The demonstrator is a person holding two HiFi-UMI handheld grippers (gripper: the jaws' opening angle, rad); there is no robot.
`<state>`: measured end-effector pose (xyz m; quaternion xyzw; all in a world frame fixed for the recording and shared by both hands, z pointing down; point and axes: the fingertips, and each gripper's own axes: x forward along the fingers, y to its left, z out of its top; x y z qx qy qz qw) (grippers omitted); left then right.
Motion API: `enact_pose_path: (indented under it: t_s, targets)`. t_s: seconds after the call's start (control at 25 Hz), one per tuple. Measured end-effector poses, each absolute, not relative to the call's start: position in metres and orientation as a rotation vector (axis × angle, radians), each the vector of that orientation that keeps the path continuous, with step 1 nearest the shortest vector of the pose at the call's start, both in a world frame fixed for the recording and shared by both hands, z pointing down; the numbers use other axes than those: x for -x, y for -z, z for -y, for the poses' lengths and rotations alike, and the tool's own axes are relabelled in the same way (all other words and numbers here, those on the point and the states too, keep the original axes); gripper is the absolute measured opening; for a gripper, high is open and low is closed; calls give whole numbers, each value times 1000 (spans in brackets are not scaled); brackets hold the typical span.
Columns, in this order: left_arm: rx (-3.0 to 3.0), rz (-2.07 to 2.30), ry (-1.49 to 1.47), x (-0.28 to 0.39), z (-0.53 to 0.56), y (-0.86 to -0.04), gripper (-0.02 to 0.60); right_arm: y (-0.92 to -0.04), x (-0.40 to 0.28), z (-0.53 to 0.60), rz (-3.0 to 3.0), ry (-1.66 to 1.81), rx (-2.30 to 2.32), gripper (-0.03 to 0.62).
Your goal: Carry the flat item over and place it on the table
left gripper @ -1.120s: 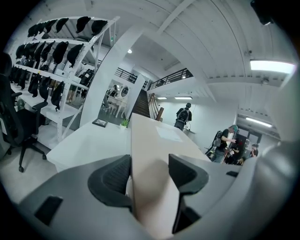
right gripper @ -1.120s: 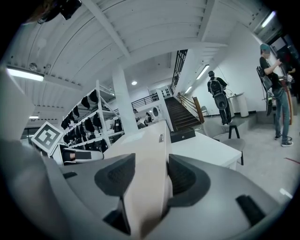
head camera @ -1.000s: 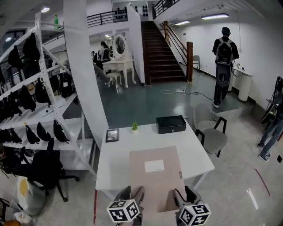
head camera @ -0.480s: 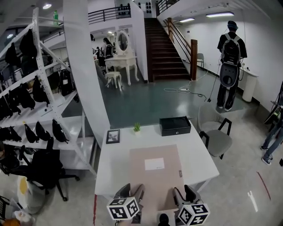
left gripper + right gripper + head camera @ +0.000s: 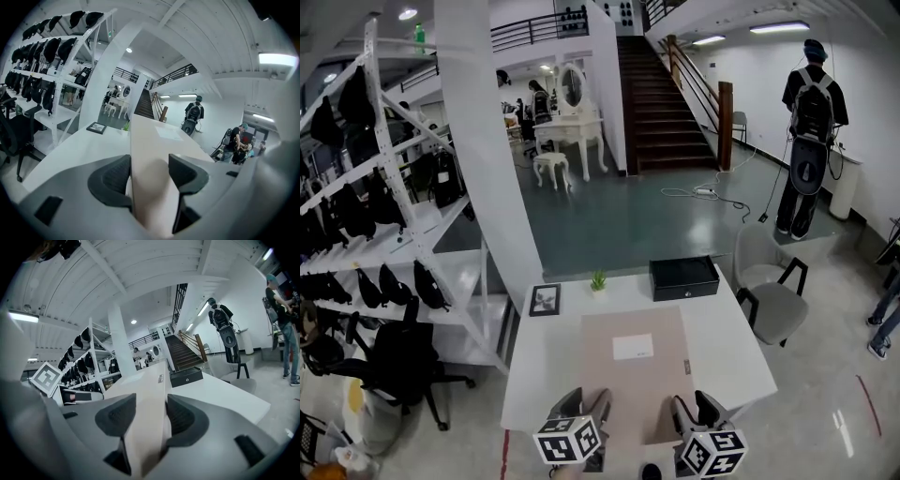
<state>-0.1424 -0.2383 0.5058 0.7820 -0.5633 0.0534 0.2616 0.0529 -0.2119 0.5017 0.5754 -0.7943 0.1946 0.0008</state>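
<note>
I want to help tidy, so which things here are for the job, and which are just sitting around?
For the job:
flat beige item, clamped at its near edge by the left gripper and the right gripper
white table

Just lying about:
picture frame
small plant
black box
grey chair

White table (image 5: 534, 361) on pale floor (image 5: 830, 398); grey chair (image 5: 769, 295) to its right, white rack (image 5: 375, 131) of dark bags to its left, black office chair (image 5: 398, 361) below the rack. White column (image 5: 483, 141) behind. Beyond: dark green floor (image 5: 619, 225), staircase (image 5: 656, 103), white vanity (image 5: 577, 131) with oval mirror; ceiling strip light (image 5: 785, 27) on.
</note>
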Motion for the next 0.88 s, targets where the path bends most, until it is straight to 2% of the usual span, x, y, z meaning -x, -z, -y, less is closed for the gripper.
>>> enact_pose_path:
  t_s: [0.88]
  targets:
    - [-2020, 1566, -199, 141, 324, -538, 253, -530, -56, 306, 2471, -669, -1726, 186]
